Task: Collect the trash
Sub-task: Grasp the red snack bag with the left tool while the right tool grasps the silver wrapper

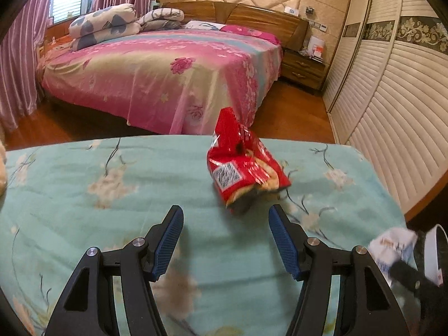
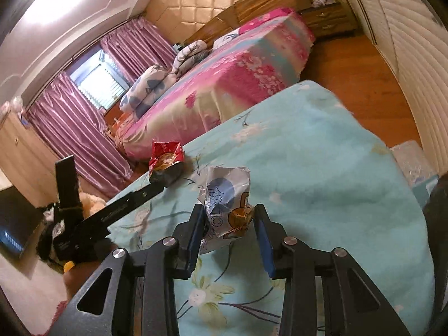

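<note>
A: On cloth (image 1: 84, 196), red bag (image 1: 243, 165) sits just ahead of left gripper (image 1: 226, 218), jaws wide, empty.
B: Right gripper (image 2: 228, 215) clamps white wrapper (image 2: 225, 196) above cloth.

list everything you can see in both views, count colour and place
red snack bag: 1, red with a white code patch, crumpled on the teal cloth just ahead of the left gripper
white wrapper: 1, white and blue with a cartoon print, between the right gripper's fingers
teal floral cloth: 1, teal with pale flowers, covering the near surface
bed: 1, pink floral sheet, across the wooden floor
folded quilts: 2, white with blue shapes, at the bed's far side
curtains: purple, by the window
nightstand: 1, brown wood, beside the bed
wardrobe: cream louvred doors, right wall
left gripper: black with blue pads, open
right gripper: black with blue pads, closed on the white wrapper
</note>
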The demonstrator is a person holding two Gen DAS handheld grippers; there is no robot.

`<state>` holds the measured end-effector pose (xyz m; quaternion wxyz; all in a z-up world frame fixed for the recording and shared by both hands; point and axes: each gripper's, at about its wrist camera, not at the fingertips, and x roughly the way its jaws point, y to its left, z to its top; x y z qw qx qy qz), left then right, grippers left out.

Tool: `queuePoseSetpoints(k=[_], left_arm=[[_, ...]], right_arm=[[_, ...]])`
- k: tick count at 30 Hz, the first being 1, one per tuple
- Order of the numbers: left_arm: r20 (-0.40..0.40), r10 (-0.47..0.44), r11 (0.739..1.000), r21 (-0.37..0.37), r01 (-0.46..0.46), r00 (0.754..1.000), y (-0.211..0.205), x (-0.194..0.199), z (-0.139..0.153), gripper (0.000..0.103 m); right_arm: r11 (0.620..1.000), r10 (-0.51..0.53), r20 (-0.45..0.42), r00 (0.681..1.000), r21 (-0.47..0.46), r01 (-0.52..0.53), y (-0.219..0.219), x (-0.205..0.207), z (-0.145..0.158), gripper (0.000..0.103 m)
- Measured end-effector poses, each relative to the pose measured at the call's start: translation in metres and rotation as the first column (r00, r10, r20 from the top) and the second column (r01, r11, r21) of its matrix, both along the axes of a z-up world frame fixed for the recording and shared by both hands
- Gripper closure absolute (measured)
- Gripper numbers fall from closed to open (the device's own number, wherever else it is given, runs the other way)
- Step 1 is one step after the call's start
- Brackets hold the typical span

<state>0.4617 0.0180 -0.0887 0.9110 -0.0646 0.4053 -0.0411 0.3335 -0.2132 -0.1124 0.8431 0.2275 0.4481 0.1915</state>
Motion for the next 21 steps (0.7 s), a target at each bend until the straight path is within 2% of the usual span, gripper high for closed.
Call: queuePoseSetpoints(k=[2,4,5,7,11,21], left_arm=[[0.0,0.001,1.0,-0.004,-0.001,1.0,0.0,0.005,-0.001,0.052],[-0.014,-0.006,1.0,-0.023,0.005,1.0,-0.001,0.012,-0.005,0.088],[-0.03,-0.006,0.999,-0.034,0.005,1.0,0.0,0.016,-0.008,0.096],[-0.029,0.004,0.999,-0.042,-0.005,1.0,0.002,0.017,-0.009,0.102],[-0.007,0.015,0.999,-0.041,-0.015,1.0,0.004,0.0,-0.003,0.103],[-0.023,-0.043,0.987,-0.156,0.039,0.999,-0.003,-0.097,0.012,0.103]], right_arm=[[1.0,0.016,0.008,1.0,-0.019,-0.016,0.006,-0.001,0.001,0.067],[0.999,0.035,0.023,0.999,-0.042,-0.034,0.011,-0.004,0.003,0.067],[0.998,0.041,0.029,0.999,-0.054,-0.039,0.013,-0.004,0.004,0.067],[0.997,0.042,0.035,0.998,-0.069,-0.039,0.016,-0.004,0.004,0.067],[0.996,0.032,0.054,0.998,-0.079,-0.027,0.015,-0.008,0.006,0.067],[0.997,0.021,0.074,0.997,-0.079,-0.015,0.012,-0.027,0.011,0.067]])
